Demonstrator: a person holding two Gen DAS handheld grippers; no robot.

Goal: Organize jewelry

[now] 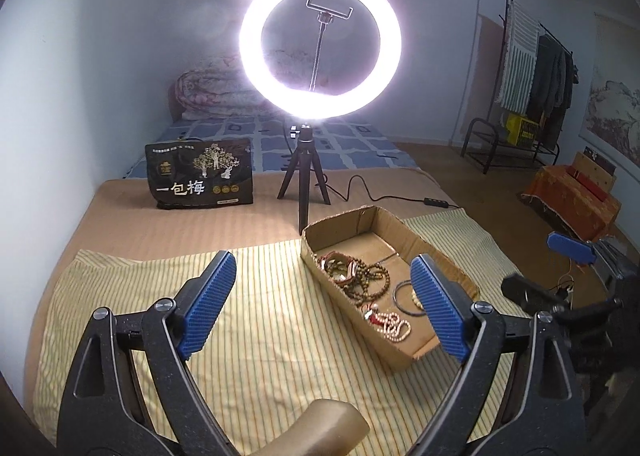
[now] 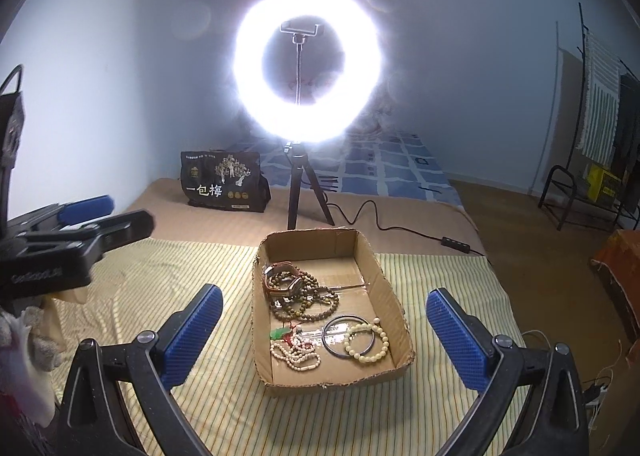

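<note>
A shallow cardboard box (image 2: 384, 280) sits on a yellow striped cloth (image 2: 168, 280) and holds jewelry: brown bead strings and a watch (image 2: 300, 292), a white bead necklace with a green pendant (image 2: 294, 352), a dark bangle (image 2: 340, 336) and a cream bead bracelet (image 2: 370, 342). My right gripper (image 2: 324, 320) is open and empty, hovering just before the box. My left gripper (image 1: 322, 280) is open and empty, to the left of the box (image 1: 404, 230); the bead strings (image 1: 360, 276) show between its fingers. Each gripper appears at the edge of the other's view.
A lit ring light on a tripod (image 2: 304, 184) stands behind the box, its cable (image 2: 400, 228) trailing right. A black printed bag (image 2: 224, 184) stands at the back left. A clothes rack (image 1: 532, 68) and an orange box (image 1: 572, 200) are on the right.
</note>
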